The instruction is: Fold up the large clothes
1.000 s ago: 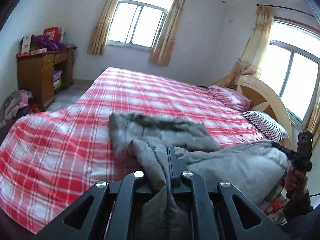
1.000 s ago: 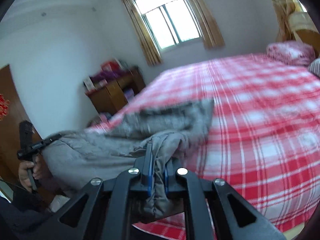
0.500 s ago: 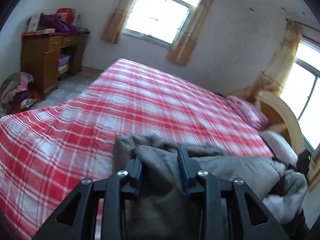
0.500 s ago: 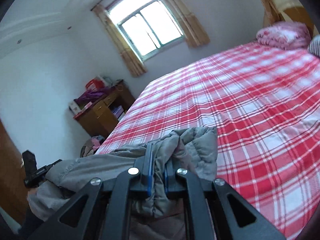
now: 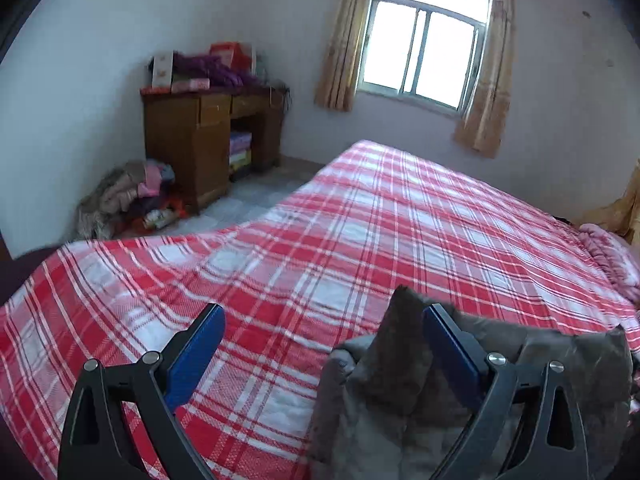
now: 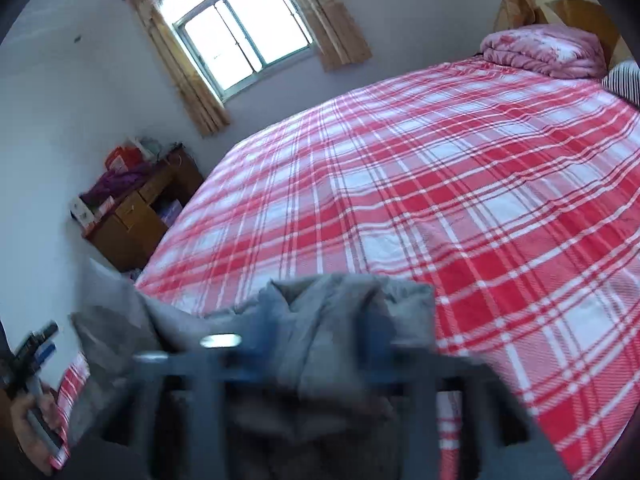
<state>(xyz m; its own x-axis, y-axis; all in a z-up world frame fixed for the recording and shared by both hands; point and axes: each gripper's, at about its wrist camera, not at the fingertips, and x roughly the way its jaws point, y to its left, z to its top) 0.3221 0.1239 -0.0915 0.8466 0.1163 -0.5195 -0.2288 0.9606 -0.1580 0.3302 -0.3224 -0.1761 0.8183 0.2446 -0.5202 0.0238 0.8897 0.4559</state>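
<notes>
A grey padded jacket (image 5: pixel 472 392) lies bunched at the near edge of the red plaid bed (image 5: pixel 360 240). My left gripper (image 5: pixel 320 332) is open wide; the jacket drapes against its right finger (image 5: pixel 448 344), and the left finger (image 5: pixel 196 344) hangs over bare sheet. In the right wrist view the jacket (image 6: pixel 328 320) lies between the blurred fingers of my right gripper (image 6: pixel 320 340), which stand apart. The left gripper and the hand that holds it show at the lower left (image 6: pixel 36 352).
A wooden desk (image 5: pixel 208 136) with boxes on top stands by the far wall, with a heap of clothes (image 5: pixel 128 196) on the floor beside it. A pink folded quilt (image 6: pixel 544 52) and a striped pillow (image 6: pixel 624 80) lie by the headboard.
Both grippers have opened and let go of the jacket, which has dropped onto the near edge of the bed. The left gripper has swung left; the right view is blurred by motion.
</notes>
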